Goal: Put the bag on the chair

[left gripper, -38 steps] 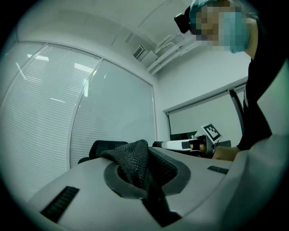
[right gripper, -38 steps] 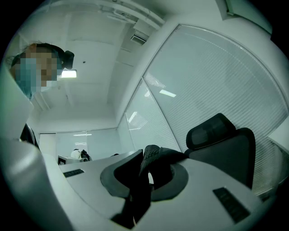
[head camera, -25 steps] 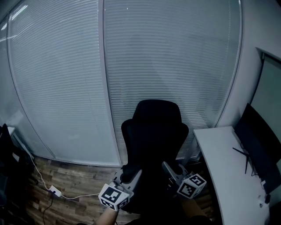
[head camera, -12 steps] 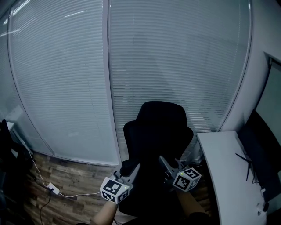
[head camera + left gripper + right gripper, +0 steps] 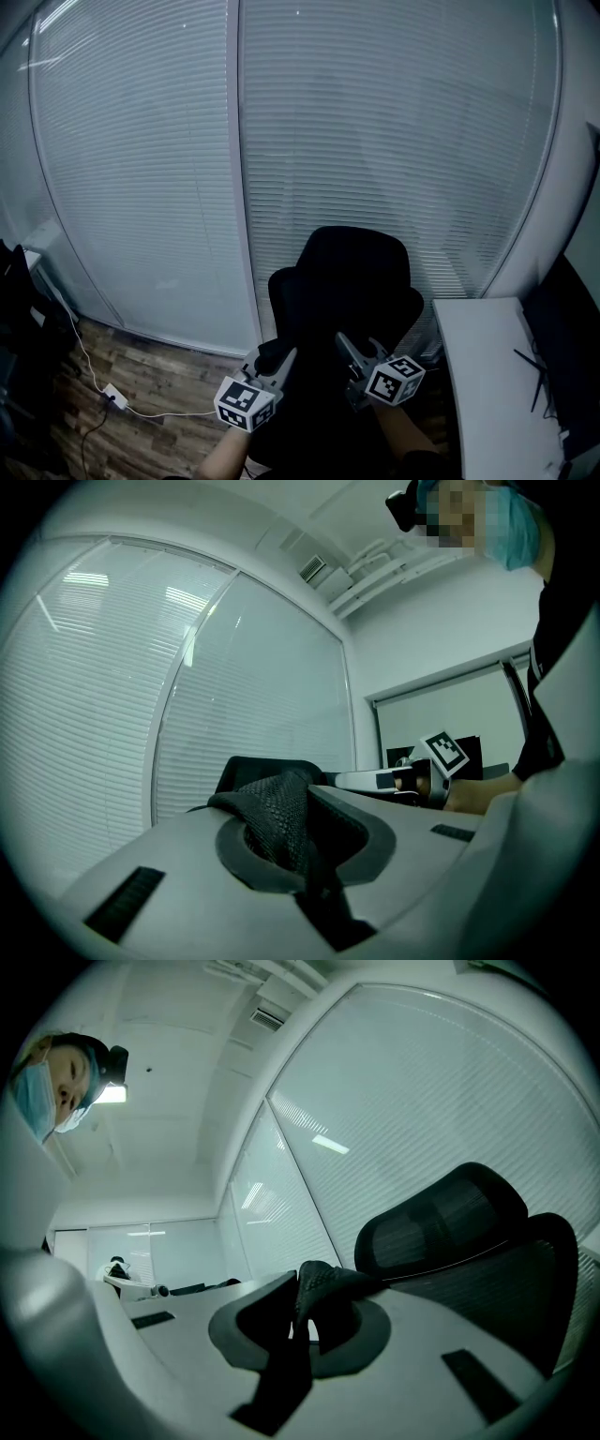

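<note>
Bag point(image 5: 277, 819) cloth, black with a net-like weave, was pinched in both grippers. In the left gripper view, the left gripper point(image 5: 302, 847) had its jaws nearly together, with a bunched fold of the bag squeezed between them. The right gripper's cube point(image 5: 441, 754) showed at the middle right of that view. In the right gripper view, the right gripper point(image 5: 298, 1327) also had its jaws nearly together, clamped on a small fold of the bag point(image 5: 328, 1281).

In the head view, the left gripper point(image 5: 281, 360) and the right gripper point(image 5: 347, 351) sat side by side at the bottom middle of the frame, both pointing up toward the chair point(image 5: 354, 281). The black chair stood just above them in the picture, with its tall back and headrest facing the camera. The rest of the bag was too dark against the chair to make out there, so I cannot tell if it touched the seat.

Behind the chair, the window blinds point(image 5: 375, 141) filled the top of the frame. A white desk point(image 5: 483, 375) was at the lower right. A wooden floor point(image 5: 155, 389) with a white power strip point(image 5: 113, 402) was at the lower left.
</note>
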`<state>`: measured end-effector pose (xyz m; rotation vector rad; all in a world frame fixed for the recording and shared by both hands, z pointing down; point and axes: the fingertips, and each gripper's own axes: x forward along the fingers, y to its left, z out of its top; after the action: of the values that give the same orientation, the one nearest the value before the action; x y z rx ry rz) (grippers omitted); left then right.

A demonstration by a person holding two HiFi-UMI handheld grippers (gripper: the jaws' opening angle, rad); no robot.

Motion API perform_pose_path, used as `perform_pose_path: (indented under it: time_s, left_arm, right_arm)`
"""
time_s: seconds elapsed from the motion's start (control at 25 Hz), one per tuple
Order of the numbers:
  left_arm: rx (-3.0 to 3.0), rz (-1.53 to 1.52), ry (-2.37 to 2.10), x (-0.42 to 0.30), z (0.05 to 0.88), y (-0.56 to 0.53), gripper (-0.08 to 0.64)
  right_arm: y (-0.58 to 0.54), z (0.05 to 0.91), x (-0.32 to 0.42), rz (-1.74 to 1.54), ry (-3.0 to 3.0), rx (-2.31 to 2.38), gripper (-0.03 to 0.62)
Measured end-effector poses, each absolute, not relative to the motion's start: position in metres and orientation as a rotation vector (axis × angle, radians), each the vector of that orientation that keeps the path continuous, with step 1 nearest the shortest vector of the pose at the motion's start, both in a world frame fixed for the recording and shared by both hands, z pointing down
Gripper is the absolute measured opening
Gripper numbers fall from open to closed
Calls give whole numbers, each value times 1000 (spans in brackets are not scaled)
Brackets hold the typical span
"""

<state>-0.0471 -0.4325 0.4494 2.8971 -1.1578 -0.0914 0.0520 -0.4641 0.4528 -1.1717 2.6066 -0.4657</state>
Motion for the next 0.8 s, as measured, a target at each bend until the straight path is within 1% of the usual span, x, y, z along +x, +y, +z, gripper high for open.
perform_pose_path:
  time_s: [0.4,0.68,0.8]
  left_arm:
    - [2833,-62,-1250,-37,462,-472,44]
    - [2738,-15,-1279,-29,495,-491,44]
    - [2729,-24,-1285,-25,504,-496,45]
  right_arm:
    - [-508,468,62,-503,2652,-1135,60]
    - [-527,505,69,-609,2654,-1152,60]
    - [-532,516,75,-606,2652,-1156,60]
